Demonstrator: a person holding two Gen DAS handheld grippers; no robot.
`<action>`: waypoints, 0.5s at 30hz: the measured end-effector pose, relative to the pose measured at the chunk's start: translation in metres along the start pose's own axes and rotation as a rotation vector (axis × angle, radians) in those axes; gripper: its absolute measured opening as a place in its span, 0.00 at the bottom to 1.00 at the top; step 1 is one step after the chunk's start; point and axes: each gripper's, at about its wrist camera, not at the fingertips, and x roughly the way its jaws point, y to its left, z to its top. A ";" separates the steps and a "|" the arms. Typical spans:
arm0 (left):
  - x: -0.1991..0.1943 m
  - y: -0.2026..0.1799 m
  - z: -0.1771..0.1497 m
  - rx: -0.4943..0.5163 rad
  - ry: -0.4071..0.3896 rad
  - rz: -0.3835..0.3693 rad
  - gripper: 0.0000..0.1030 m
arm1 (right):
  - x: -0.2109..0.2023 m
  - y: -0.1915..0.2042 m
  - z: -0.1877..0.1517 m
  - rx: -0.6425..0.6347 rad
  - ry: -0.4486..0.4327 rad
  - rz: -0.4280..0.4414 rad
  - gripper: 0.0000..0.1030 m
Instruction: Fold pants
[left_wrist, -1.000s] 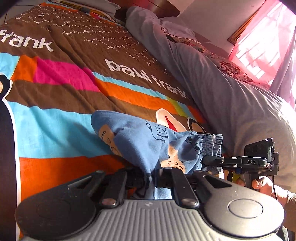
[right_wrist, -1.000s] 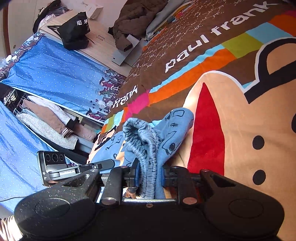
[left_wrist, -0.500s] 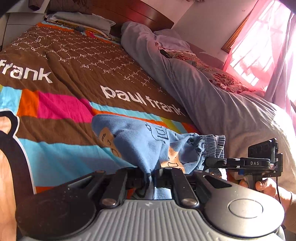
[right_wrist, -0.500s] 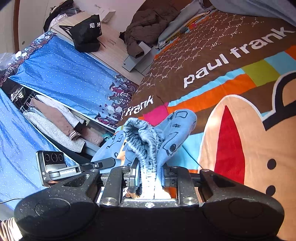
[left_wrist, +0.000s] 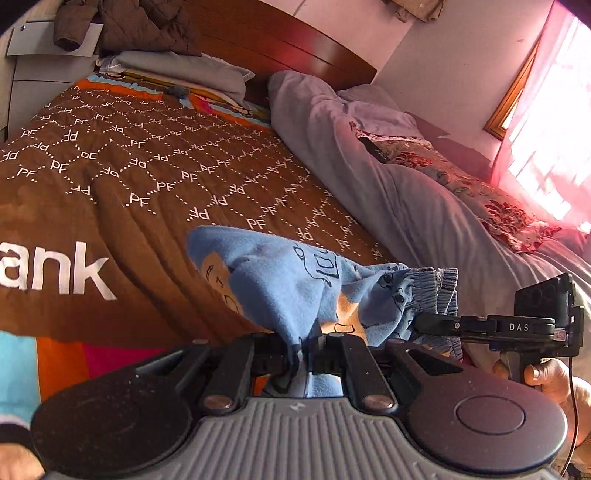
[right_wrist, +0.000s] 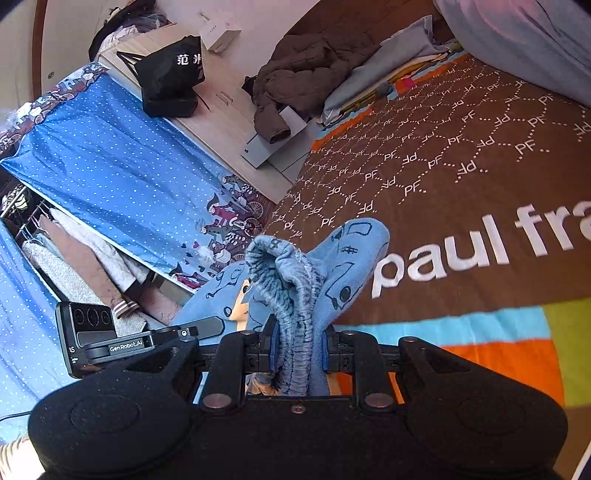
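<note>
The small blue printed pants (left_wrist: 291, 280) hang bunched between my two grippers above the bed. My left gripper (left_wrist: 301, 360) is shut on a pinch of the blue fabric. My right gripper (right_wrist: 295, 350) is shut on the ribbed elastic waistband (right_wrist: 291, 288). In the left wrist view the right gripper (left_wrist: 491, 326) is to the right, gripping the waistband (left_wrist: 436, 286). In the right wrist view the left gripper (right_wrist: 140, 341) is to the left, against the blue fabric (right_wrist: 218, 295). The lower part of the pants is hidden behind the gripper bodies.
The bed carries a brown and striped "paul frank" blanket (left_wrist: 155, 177). A grey duvet (left_wrist: 369, 166) is heaped along its right side, with a pillow (left_wrist: 177, 70) at the wooden headboard. A blue dotted curtain (right_wrist: 122, 162) and a brown jacket (right_wrist: 295, 77) flank the bed.
Both grippers have lifted the pants and tilted up toward the head of the bed. The coloured stripes slid down out of view. Both grips are unchanged.
</note>
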 end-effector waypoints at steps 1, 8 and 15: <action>0.014 0.007 0.006 -0.001 0.009 0.011 0.08 | 0.011 -0.007 0.008 -0.002 0.009 -0.010 0.21; 0.085 0.039 0.005 0.009 0.102 0.098 0.08 | 0.079 -0.061 0.027 0.011 0.105 -0.089 0.21; 0.094 0.057 -0.011 -0.005 0.129 0.140 0.25 | 0.090 -0.094 0.013 0.044 0.147 -0.127 0.29</action>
